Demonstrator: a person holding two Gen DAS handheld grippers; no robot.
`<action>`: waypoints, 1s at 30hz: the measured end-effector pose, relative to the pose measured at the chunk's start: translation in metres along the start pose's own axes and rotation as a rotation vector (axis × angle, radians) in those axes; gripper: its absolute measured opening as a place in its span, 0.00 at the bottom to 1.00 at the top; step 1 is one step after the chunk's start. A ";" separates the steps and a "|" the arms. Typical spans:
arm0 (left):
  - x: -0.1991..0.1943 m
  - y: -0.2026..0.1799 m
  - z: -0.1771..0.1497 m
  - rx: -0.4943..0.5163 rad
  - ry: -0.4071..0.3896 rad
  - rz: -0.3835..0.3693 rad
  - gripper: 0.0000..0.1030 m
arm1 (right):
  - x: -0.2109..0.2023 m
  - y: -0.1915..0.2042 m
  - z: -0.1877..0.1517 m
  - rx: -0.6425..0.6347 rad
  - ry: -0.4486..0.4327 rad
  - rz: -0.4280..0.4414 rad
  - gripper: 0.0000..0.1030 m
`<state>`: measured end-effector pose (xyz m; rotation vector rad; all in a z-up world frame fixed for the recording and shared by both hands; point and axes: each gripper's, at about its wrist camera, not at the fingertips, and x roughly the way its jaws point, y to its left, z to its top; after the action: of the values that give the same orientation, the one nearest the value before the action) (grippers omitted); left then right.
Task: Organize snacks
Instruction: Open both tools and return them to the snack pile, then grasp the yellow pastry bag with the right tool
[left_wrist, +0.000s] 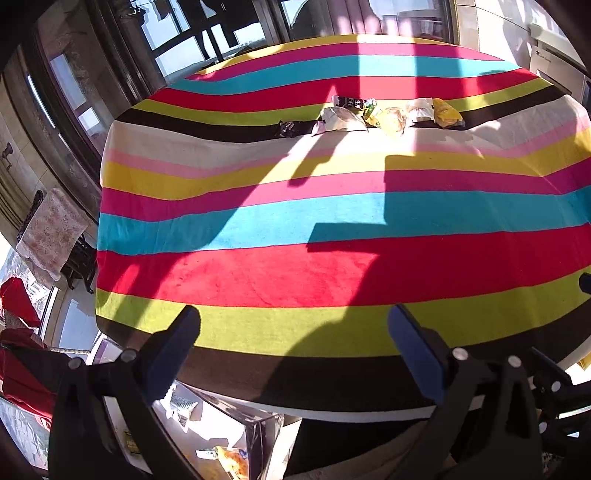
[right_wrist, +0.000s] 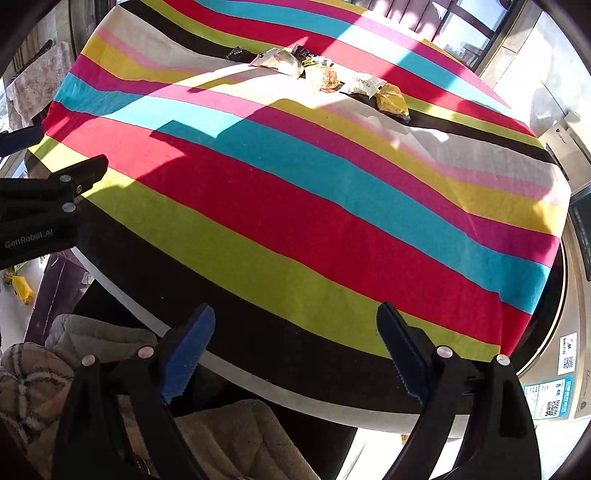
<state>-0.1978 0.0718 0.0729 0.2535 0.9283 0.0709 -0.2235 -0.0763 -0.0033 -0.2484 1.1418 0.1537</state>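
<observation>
both grippers empty and spread wide. left gripper (left_wrist: 293, 347), black frame with blue ribbed pads, hangs over the near edge of the striped cloth-covered tabletop (left_wrist: 258, 273), pointing down and across it; nothing between the pads. right gripper (right_wrist: 295, 349), same build, also sits over the near edge, jaws far apart, only cloth showing in the gap. in the right wrist view the left unit is at the left border, above the table's near left corner, apart from the right one.

snacks sit in a loose row near the far edge, along the dark brown and white stripes, well apart from both grippers:
- small black packet (left_wrist: 290, 128) at the left end of the row
- crumpled white and silver wrapper (left_wrist: 341, 119) just beside it
- dark printed pack (left_wrist: 347, 101) behind the wrapper, toward the far edge
- green and yellow sachet (left_wrist: 371, 109) touching the wrapper's right side
- clear bag with a pale round bun (left_wrist: 394, 121) next
- white plastic bag (left_wrist: 419, 109) beside that
- yellow crinkled packet (left_wrist: 447, 113) at the right end

several overlap; exact contact in the middle of the pile is hard to tell.

below the near left corner: clear-sided box (left_wrist: 236, 435) on the floor with a few packets inside. grey-beige quilted fabric (right_wrist: 240, 435) shows under the right gripper. silver appliance front (right_wrist: 576, 295) stands beyond the table's right edge. strong sun and hard shadows across the cloth.
</observation>
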 end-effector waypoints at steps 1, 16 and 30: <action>0.001 0.001 0.001 -0.004 -0.002 0.003 0.99 | 0.002 0.000 0.002 -0.001 0.003 -0.002 0.84; 0.079 -0.024 0.093 -0.118 -0.015 -0.317 0.99 | 0.115 -0.136 0.154 0.348 -0.219 0.060 0.84; 0.164 -0.062 0.161 -0.076 0.033 -0.347 0.99 | 0.194 -0.173 0.260 0.192 -0.209 -0.047 0.61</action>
<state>0.0260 0.0095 0.0211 0.0181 0.9881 -0.2099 0.1268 -0.1731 -0.0577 -0.0865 0.9346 0.0270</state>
